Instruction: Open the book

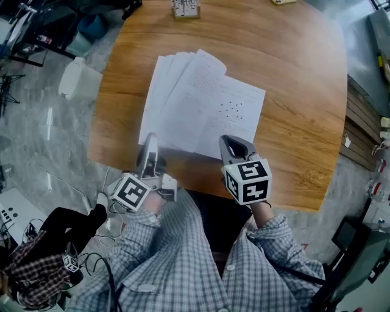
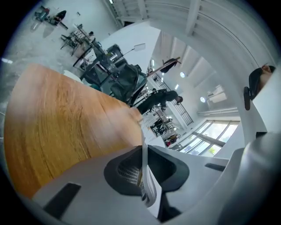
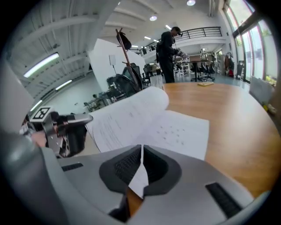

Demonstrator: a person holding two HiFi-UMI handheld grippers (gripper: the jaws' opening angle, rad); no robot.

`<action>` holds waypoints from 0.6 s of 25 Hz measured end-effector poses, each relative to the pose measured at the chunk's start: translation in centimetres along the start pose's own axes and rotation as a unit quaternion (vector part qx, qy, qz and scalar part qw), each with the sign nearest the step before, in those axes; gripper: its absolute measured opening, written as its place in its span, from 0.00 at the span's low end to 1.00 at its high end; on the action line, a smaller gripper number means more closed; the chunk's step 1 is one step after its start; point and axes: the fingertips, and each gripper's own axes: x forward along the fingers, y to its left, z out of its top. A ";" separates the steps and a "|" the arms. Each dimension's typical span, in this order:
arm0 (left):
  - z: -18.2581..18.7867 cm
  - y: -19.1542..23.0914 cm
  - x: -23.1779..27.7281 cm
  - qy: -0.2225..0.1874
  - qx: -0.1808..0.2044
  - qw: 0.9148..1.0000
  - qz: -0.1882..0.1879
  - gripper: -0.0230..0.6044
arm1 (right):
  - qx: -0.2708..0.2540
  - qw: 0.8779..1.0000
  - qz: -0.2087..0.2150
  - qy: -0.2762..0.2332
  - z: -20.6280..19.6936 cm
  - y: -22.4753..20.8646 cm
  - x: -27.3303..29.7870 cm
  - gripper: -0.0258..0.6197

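The book lies open on the round wooden table, its white printed pages fanned to the left. My left gripper is at the book's near left corner, and in the left gripper view it is shut on a thin stack of pages standing edge-on between the pads. My right gripper is at the near right corner of the book. In the right gripper view it is shut on the corner of one page, with the curled spread beyond and the left gripper to the left.
A small white block stands at the table's far edge, with another item near it. A white object sits on the floor to the left, wooden slats to the right. A person stands beyond the table.
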 end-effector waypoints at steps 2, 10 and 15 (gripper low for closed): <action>0.0 1.0 0.1 0.002 0.006 1.000 0.012 0.11 | 0.005 0.999 -0.026 0.032 -2.9 -1.6 -0.4 0.09; -1.2 4.4 0.5 0.047 0.057 0.996 0.058 0.11 | 0.022 0.994 -0.061 0.083 -7.0 -3.0 0.5 0.08; -1.8 5.9 0.2 0.089 0.112 0.986 0.089 0.13 | 0.037 0.994 -0.066 0.084 -7.5 -3.2 0.7 0.08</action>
